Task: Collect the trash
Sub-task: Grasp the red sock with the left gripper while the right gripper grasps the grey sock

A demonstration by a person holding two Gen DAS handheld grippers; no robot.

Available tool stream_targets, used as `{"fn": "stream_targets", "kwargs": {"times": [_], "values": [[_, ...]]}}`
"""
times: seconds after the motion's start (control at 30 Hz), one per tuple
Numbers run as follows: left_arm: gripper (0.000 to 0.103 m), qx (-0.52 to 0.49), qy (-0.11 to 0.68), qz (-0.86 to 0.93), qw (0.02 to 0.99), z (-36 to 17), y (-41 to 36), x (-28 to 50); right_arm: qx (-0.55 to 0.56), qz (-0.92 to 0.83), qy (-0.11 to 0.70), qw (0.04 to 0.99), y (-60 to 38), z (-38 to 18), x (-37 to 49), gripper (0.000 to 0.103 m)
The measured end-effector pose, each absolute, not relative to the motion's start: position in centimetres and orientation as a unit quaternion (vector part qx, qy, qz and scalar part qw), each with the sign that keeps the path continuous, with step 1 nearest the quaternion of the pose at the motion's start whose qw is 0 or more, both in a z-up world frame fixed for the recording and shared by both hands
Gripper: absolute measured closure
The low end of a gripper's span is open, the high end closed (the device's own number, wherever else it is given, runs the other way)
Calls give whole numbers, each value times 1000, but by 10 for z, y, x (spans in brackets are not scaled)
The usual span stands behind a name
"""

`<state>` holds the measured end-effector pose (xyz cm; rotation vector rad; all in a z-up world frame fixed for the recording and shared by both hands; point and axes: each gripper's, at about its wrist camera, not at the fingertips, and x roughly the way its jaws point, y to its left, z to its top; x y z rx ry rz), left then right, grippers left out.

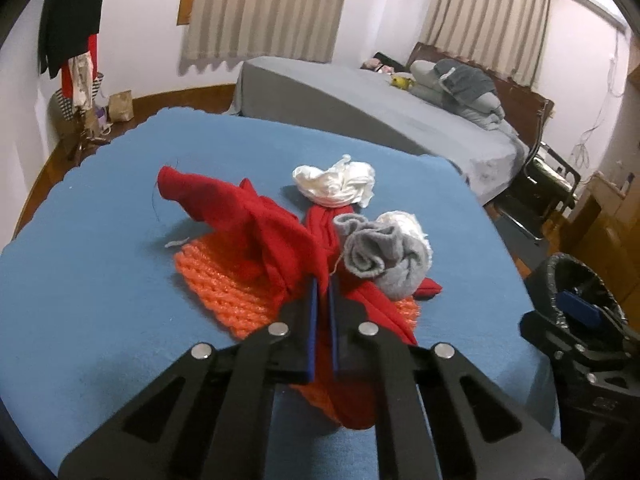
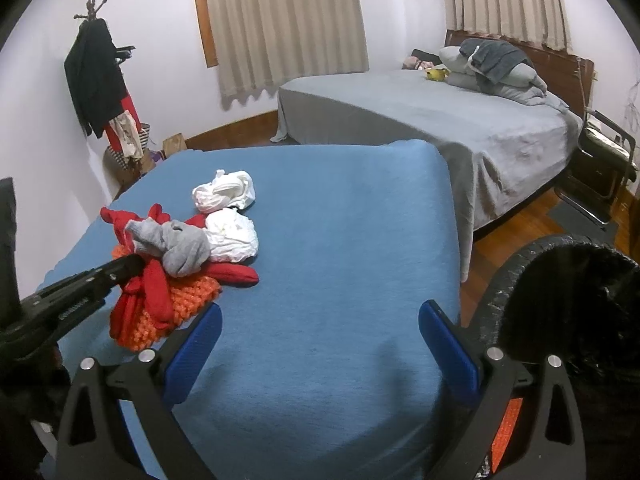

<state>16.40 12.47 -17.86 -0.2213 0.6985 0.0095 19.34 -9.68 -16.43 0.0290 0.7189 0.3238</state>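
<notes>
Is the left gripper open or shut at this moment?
Shut on the red cloth. The left gripper has its jaws nearly together with red fabric pinched between them; the right wrist view shows the same grip.

Both wrist views look forward over the blue table [image 1: 100, 280], sharing the bed [image 2: 460, 120] beyond.

white walls [image 2: 160, 20] | beige curtains [image 2: 288, 20] on two windows | grey bed [image 2: 460, 128] far right | coat rack [image 2: 96, 64] far left | wood floor [image 2: 516, 236] | blue table [image 2: 340, 260] up close
</notes>
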Motion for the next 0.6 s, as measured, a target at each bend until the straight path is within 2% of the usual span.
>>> {"fn": "stream_targets", "kwargs": {"times": [0.23, 0.5, 0.53, 0.6], "values": [[99, -108, 321, 18, 941, -162, 144, 143, 10, 163, 348, 923, -91, -162, 194, 6], [98, -101, 337, 50, 935, -164, 172, 123, 5, 173, 347, 922, -80, -162, 190, 6], [95, -101, 341, 52, 933, -165, 174, 124, 3, 175, 347, 921, -78, -162, 190, 6], [83, -111, 346, 53, 930, -168, 178, 123, 0, 178, 349, 920, -74, -162, 190, 6]]}}
